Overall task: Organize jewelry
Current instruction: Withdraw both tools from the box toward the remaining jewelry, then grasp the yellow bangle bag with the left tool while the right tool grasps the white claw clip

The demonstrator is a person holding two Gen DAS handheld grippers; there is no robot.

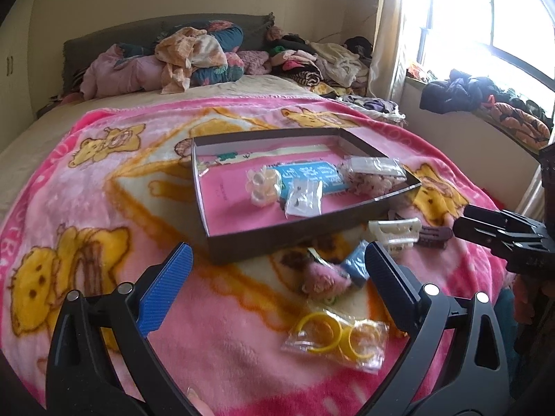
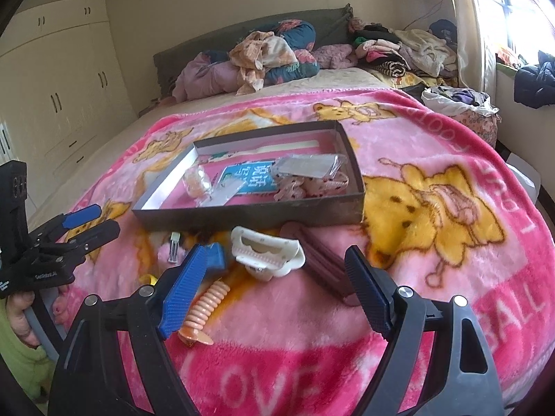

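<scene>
My left claw (image 1: 277, 277) stands wide with nothing between its blue pads (image 1: 166, 287). My right claw (image 2: 270, 287) is wide too and grips nothing; a white hair clip (image 2: 267, 254) lies on the blanket between its fingers, untouched.

I take the box (image 2: 242, 216), a shallow dark tray on the pink bear blanket (image 2: 451, 242), as my landmark. Inside it lie a few clear packets, a pale flower piece (image 1: 260, 187) and a blue card (image 1: 312, 173). Just in front of the box's near wall sit the white clip and, beside it, a dark brown clip (image 2: 326, 270). Also in front of the box, toward my left claw, are a fluffy pink piece (image 1: 326, 277) and a small blue item (image 1: 357, 265) touching it. Nearer me than those, a clear bag of yellow rings (image 1: 336, 338) rests well apart from the box. A ribbed peach spiral (image 2: 204, 305) lies by my right claw's left finger. Behind the box, at the bed's head, clothes are piled (image 2: 270, 55).
</scene>
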